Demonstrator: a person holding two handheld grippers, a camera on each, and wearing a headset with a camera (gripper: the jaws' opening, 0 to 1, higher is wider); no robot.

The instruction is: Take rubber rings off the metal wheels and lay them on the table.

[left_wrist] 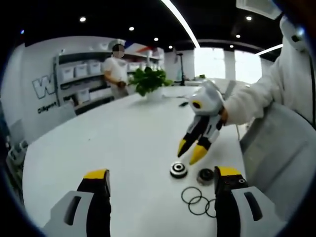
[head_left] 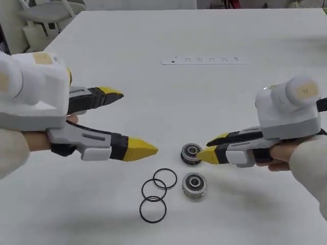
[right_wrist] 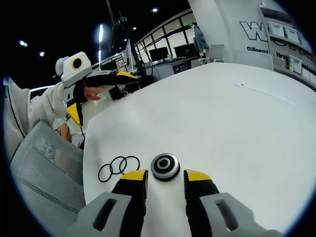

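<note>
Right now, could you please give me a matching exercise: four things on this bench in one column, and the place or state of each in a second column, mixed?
Things:
1. left tongs
2. right tongs
3. rubber rings
4. nearer wheel

Places or states:
a. flat on the table, overlapping in a row
b. tips at the farther wheel
c. open wide, above the table, touching nothing
d. just right of the rings, no tongs on it

Pairs: 1-c, 2-b, 3-a, 4-d
</note>
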